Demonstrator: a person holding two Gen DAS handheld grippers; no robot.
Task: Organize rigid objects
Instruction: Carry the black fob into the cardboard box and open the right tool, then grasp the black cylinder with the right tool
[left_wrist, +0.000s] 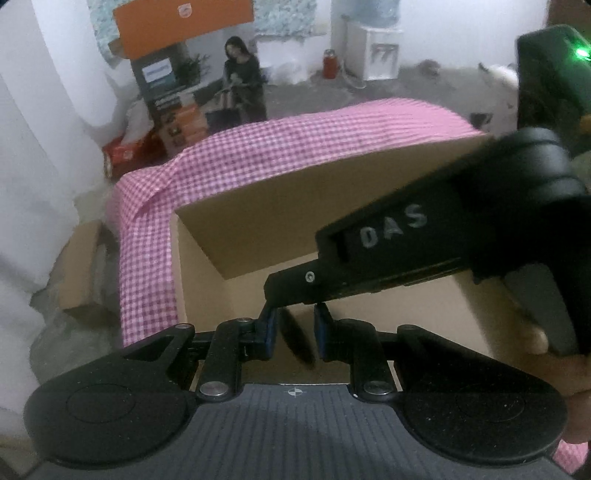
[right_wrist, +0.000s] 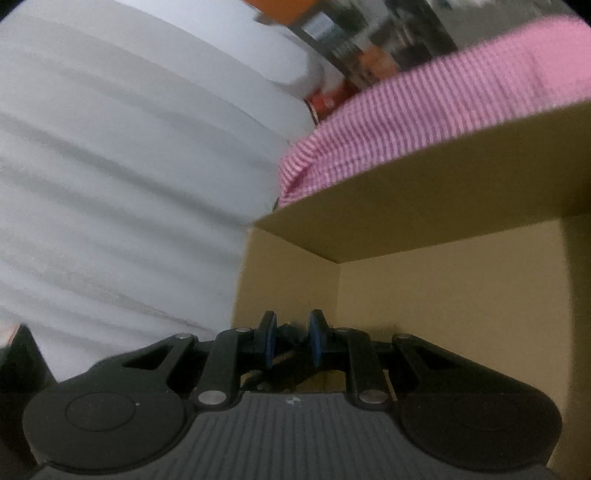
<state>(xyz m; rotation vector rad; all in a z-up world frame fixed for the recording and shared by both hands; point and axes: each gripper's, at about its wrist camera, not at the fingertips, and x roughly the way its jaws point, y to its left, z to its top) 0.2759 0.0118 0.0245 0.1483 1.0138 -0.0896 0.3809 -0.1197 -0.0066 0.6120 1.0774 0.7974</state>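
Grippers first: left gripper has its blue pads drawn nearly together. A dark blurred streak sits in the gap, and I can't tell if it's a held item or just shadow. Right gripper is pressed together too. There's something dark between and under its pads, possibly the other tool, and it's too blurry to call.

Key relation: the cardboard box lies straight ahead of and below both tools, mouth up. Right gripper comes in from the right side of the left view and crosses just above the left fingertips, tip aimed at the box's far-left inner corner. It looks to be the one further in. Both wrists pitch down into the opening.

Task's thing: no loose rigid object can be made out in either view, and the box floor that shows is bare. My guess is the box is the drop target, and if anything is carried it's pinched in the pads.

The far flap tilts inward over the cavity, long edge running left to right. It narrows the entry, so it's a snag risk for whatever goes in.

Surface: pink gingham cloth wraps the box's left and far sides.

Room: white drape on the left, a smaller carton on the grey floor, and a red canister and white appliance at the back.
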